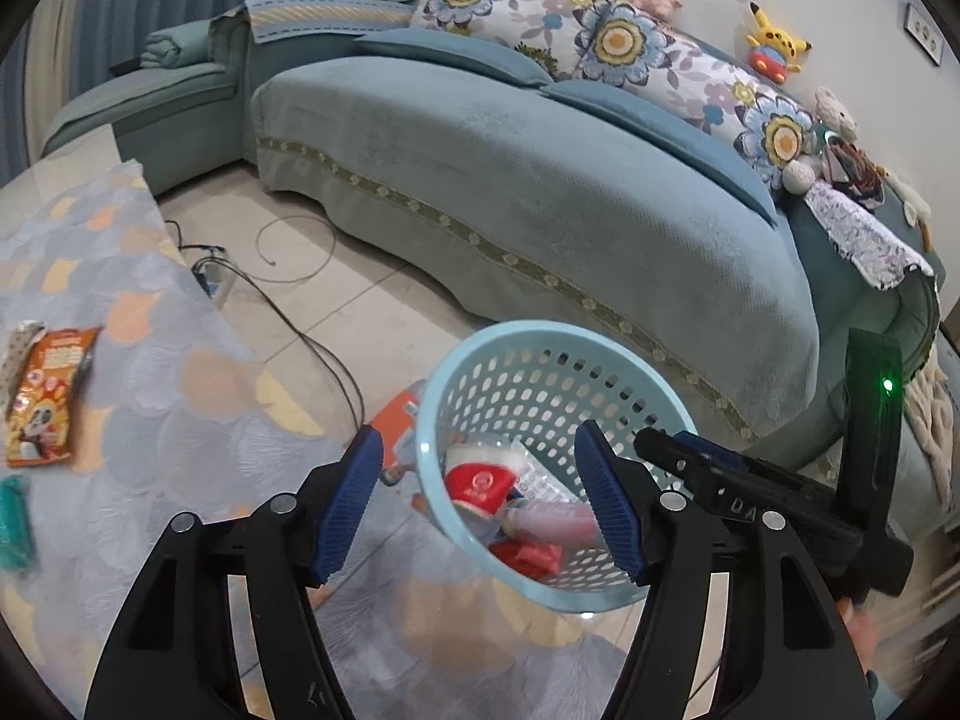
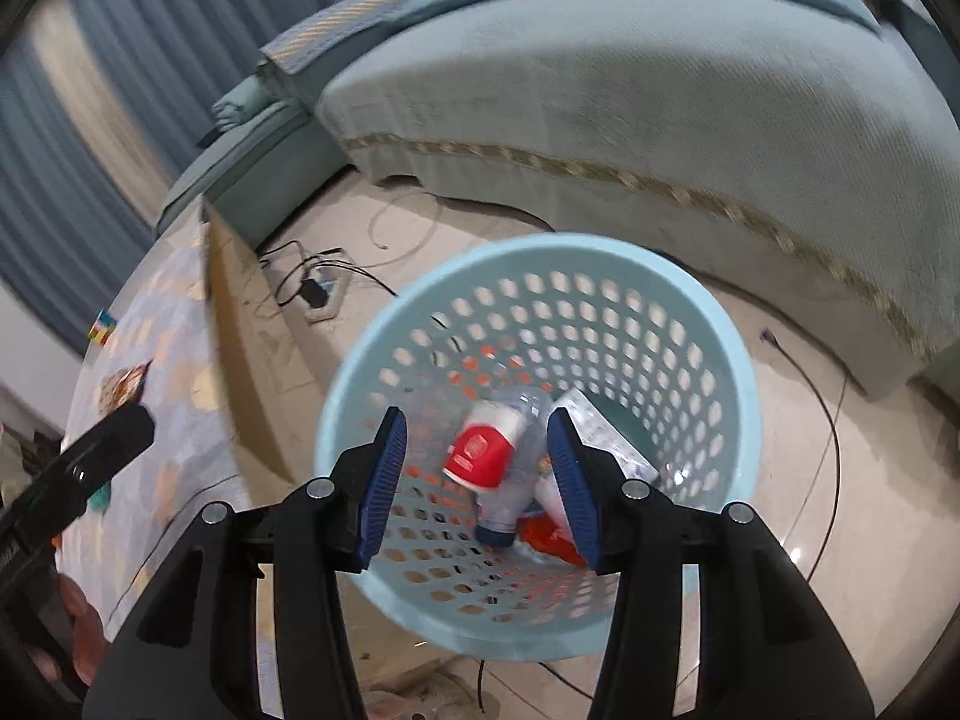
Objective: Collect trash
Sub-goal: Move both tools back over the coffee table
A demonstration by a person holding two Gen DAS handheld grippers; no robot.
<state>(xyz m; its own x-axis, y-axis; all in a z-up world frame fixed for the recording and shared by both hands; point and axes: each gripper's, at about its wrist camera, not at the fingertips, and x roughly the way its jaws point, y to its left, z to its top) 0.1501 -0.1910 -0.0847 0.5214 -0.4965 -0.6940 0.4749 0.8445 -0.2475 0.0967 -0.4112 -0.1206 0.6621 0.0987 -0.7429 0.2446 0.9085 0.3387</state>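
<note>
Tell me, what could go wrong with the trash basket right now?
1. The left gripper and right gripper both hang close over the blue basket; they might bump each other or tip it.
2. The orange snack bag on the table could get forgotten.

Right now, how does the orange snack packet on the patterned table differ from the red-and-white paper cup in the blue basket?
The orange snack packet lies flat on the patterned tablecloth, not yet collected; the red-and-white paper cup lies tipped on its side inside the perforated light-blue basket. The packet is flat and printed with a cartoon panda; the cup is round and tapered. Neither is held by a gripper.
</note>
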